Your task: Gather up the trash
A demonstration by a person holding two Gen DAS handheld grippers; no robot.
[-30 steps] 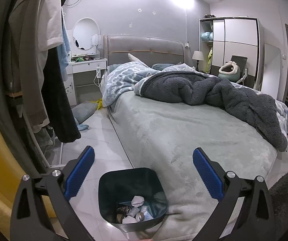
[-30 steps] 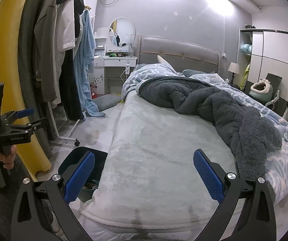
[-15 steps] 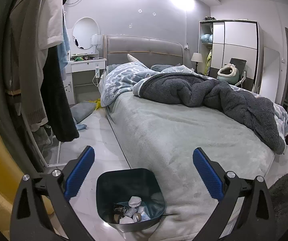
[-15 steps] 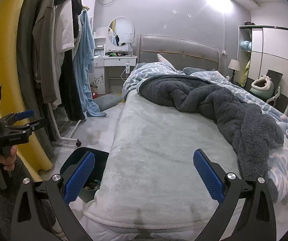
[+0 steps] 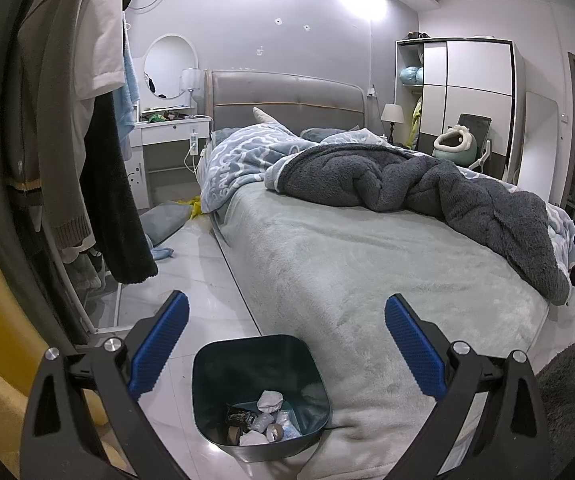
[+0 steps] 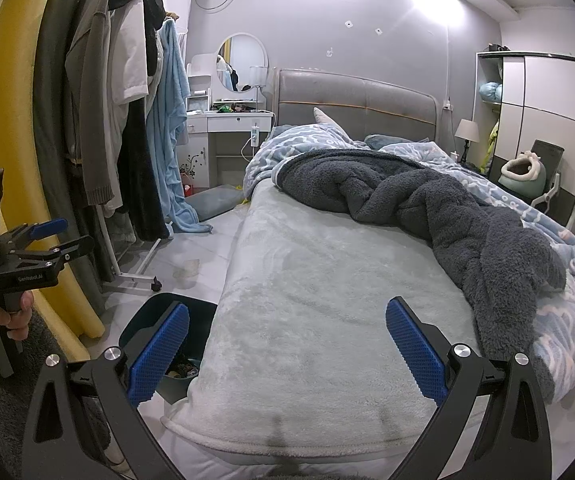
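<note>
**Both grippers empty above the bin, and no loose trash in sight**

Left gripper (image 5: pixel 285 346) first: we hold it with its blue-padded jaws spread wide and nothing between them, and our right gripper (image 6: pixel 287 346) is spread just as wide and just as empty. Over the last second both views have slid only slightly. In the left wrist view the dark teal plastic trash bin (image 5: pixel 207 384) has drifted a little to the left and the bed has opened up more. In the right wrist view the scene has hardly shifted. We judge that we are scanning the room, not reaching.

Going from big to small, the wide bed with the pale grey-green fleece cover (image 6: pixel 307 320) fills the middle and right, its near left corner pressed against the bin. A rumpled dark grey fleece blanket (image 6: pixel 427 208) lies across its far right side. To the left stands a clothes rack of hanging jackets (image 5: pixel 47 140), its white wheeled foot on the floor. Between rack and bed runs a strip of pale tiled floor (image 5: pixel 195 276), which is our open lane for moving. The bin sits at its near end on the floor, holding crumpled white paper and wrappers (image 5: pixel 265 420).

We see no stray trash on the bed, so the collecting looks close to finished.
</note>
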